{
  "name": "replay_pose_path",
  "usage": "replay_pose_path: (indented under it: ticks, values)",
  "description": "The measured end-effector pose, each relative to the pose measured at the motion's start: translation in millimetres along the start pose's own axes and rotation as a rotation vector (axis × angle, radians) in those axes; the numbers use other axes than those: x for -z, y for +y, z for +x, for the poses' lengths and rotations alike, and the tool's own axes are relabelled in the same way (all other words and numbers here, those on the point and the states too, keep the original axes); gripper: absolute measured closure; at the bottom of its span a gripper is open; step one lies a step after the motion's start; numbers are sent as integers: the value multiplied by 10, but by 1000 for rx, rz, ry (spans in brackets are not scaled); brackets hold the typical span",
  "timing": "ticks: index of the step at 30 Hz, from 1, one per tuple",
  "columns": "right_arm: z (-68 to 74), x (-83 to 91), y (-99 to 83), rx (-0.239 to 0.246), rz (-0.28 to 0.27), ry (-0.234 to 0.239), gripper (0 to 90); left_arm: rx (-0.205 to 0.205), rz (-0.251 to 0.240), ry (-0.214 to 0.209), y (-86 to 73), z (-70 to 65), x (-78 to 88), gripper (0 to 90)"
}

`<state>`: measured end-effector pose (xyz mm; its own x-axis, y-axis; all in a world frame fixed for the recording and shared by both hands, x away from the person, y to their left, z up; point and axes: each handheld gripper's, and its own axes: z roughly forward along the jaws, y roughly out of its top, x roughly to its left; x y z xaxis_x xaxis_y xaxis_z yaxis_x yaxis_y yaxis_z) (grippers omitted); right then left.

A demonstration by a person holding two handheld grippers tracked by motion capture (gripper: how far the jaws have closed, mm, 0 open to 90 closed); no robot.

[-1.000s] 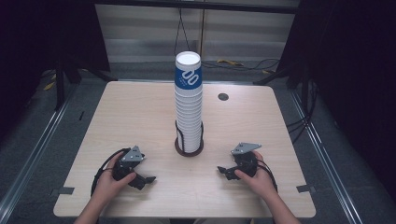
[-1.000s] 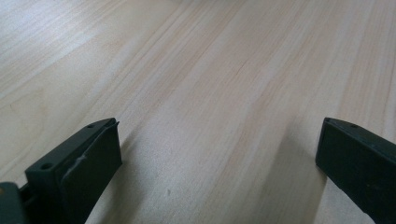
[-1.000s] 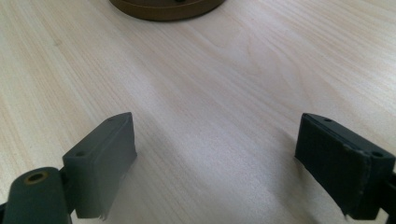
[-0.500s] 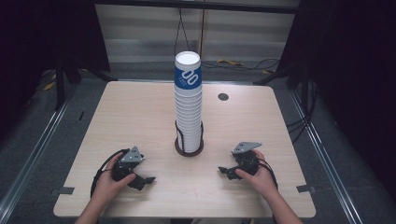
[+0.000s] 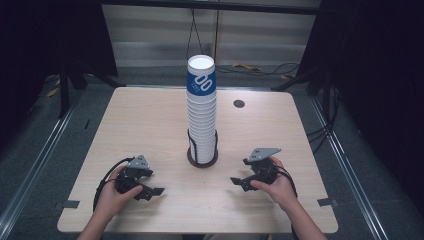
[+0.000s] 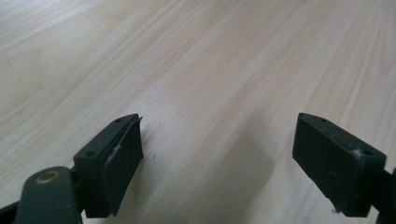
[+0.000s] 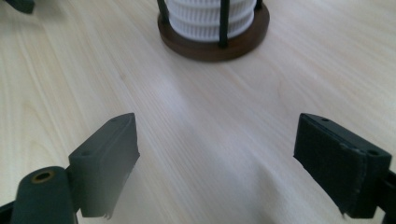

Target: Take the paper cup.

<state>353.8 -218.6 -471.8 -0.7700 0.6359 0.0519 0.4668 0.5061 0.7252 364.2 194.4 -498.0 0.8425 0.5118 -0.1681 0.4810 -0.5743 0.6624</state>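
Left gripper [image 5: 150,191] low over the surface [image 5: 150,125], jaws apart with nothing between, just been closing a bit; right gripper [image 5: 239,182] low too, jaws wide, empty; both hands wrapped round the bodies, forearms in from below.

A table [image 5: 150,125] bears a stack of cups [image 5: 202,112] standing upright in a holder [image 5: 202,156] at its middle. A small round fitting [image 5: 239,103] sits in the tabletop behind and to the right of the stack, near the far edge. The left gripper [image 5: 150,191] rests on the near left part of the table, the right gripper [image 5: 239,181] on the near right part, each well apart from the holder, which lies between them and a little farther back.
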Motion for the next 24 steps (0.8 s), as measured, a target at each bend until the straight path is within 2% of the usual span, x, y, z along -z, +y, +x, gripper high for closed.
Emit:
replay_pose_path:
  ticks: [1, 3, 6, 8, 9, 11, 14, 17, 19, 24]
  values:
    - [11, 20, 39, -2, -6, 7, 133, -1, -13, -6, 29, -9, 28, 159]
    - [33, 66, 144, -11, -39, 27, 134, 23, -44, -33, 74, -14, 72, 159]
    - [28, 132, 296, -20, -64, 39, 137, 37, -63, -59, 141, -21, 119, 159]
    - [22, 151, 339, -18, -65, 43, 137, 13, -66, -53, 201, -36, 156, 159]
    - [14, 185, 434, -5, -64, 45, 137, -4, -72, -57, 267, -39, 195, 159]
    - [11, 206, 483, 0, -62, 42, 137, -5, -75, -59, 302, -38, 214, 159]
    - [-8, 276, 649, 4, -67, 45, 141, -20, -64, -52, 415, -34, 255, 159]
    - [-34, 318, 737, 0, -59, 51, 142, -45, -45, -46, 562, -33, 301, 160]
    - [-38, 332, 763, -3, -58, 55, 145, -52, -46, -40, 598, -35, 309, 160]
    - [-71, 433, 925, 19, -46, 63, 145, -70, -47, -44, 799, -43, 371, 161]
